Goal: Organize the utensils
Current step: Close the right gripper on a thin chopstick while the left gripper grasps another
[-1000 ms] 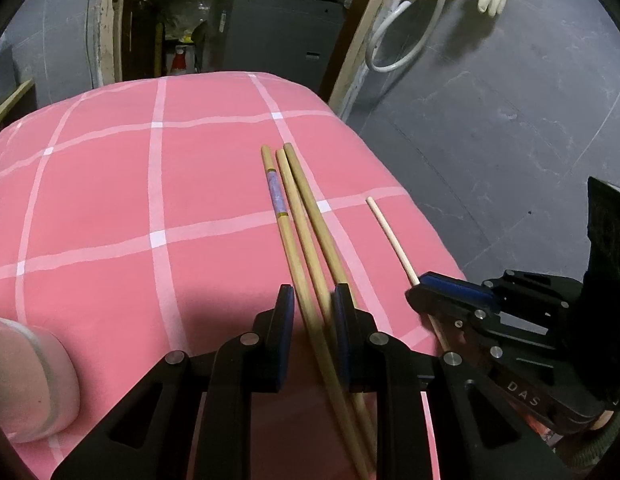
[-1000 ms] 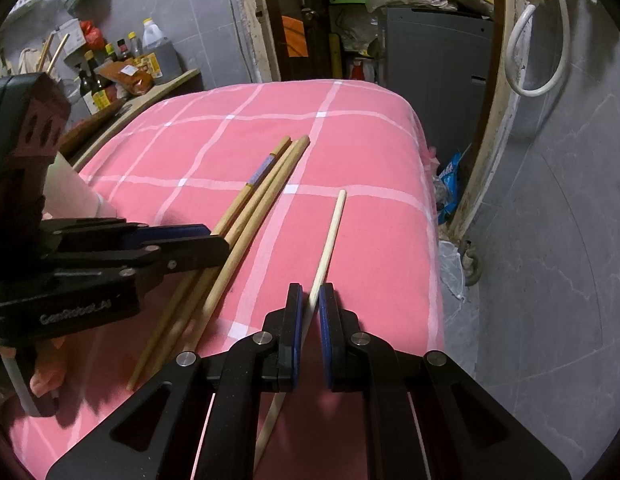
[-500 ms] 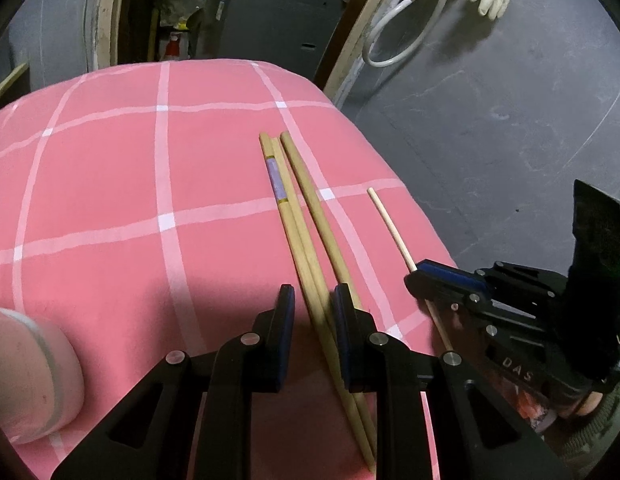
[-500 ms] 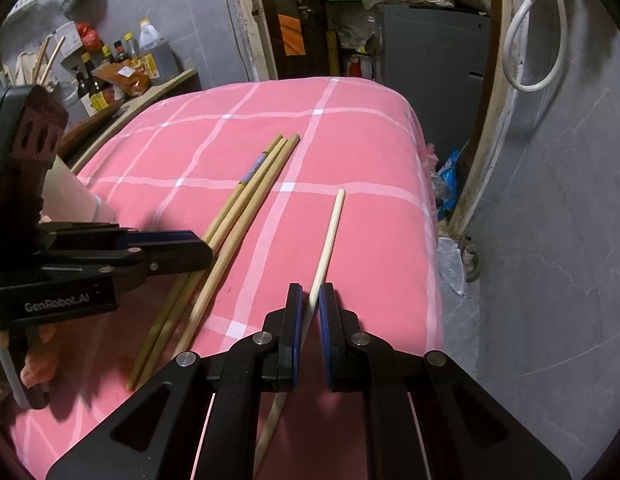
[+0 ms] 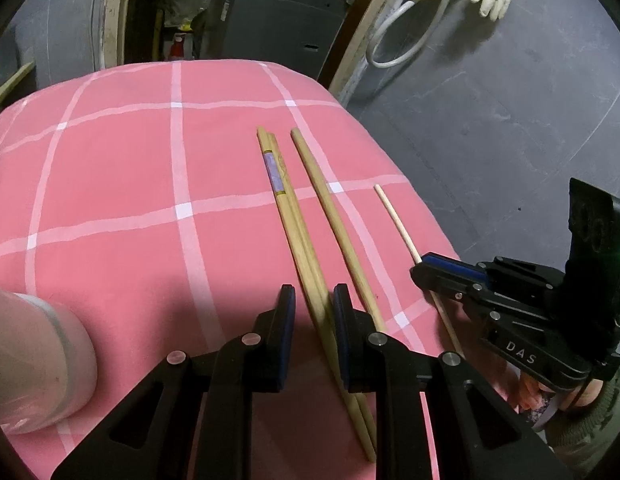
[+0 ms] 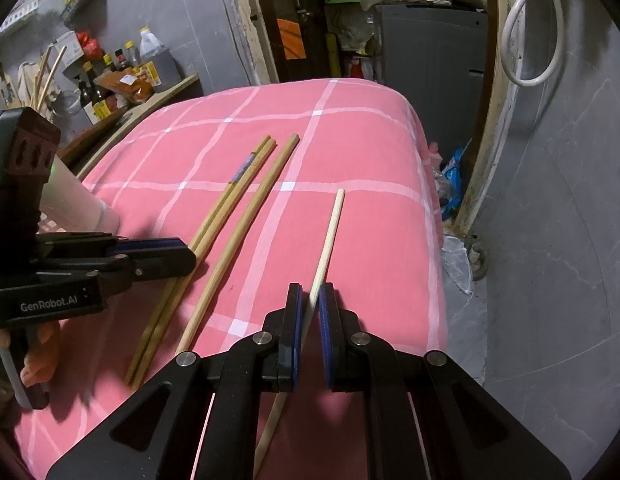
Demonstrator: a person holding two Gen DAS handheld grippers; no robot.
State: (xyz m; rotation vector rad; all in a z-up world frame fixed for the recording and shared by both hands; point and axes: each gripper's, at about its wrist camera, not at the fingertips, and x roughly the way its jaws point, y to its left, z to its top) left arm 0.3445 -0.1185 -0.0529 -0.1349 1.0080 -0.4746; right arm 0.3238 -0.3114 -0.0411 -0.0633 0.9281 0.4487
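Note:
Several wooden chopsticks lie lengthwise on a pink checked cloth (image 5: 109,208). My left gripper (image 5: 314,312) straddles a touching pair (image 5: 293,224), one with a purple band; its jaws stand apart around them and I cannot tell if they grip. A third brown stick (image 5: 330,208) lies just right of the pair. My right gripper (image 6: 310,304) is shut on a thin pale stick (image 6: 330,224), also seen in the left wrist view (image 5: 394,216). The pair (image 6: 229,196) and third stick (image 6: 253,204) show left of it.
A pale pink cup (image 5: 25,364) stands at the left of the cloth, also in the right wrist view (image 6: 73,200). The cloth's right edge (image 6: 434,240) drops to a grey floor. Bottles and clutter (image 6: 109,84) sit on a shelf at far left.
The third brown stick now lies apart to the right of the pair, outside my left gripper's jaws. My right gripper keeps its hold on the pale stick.

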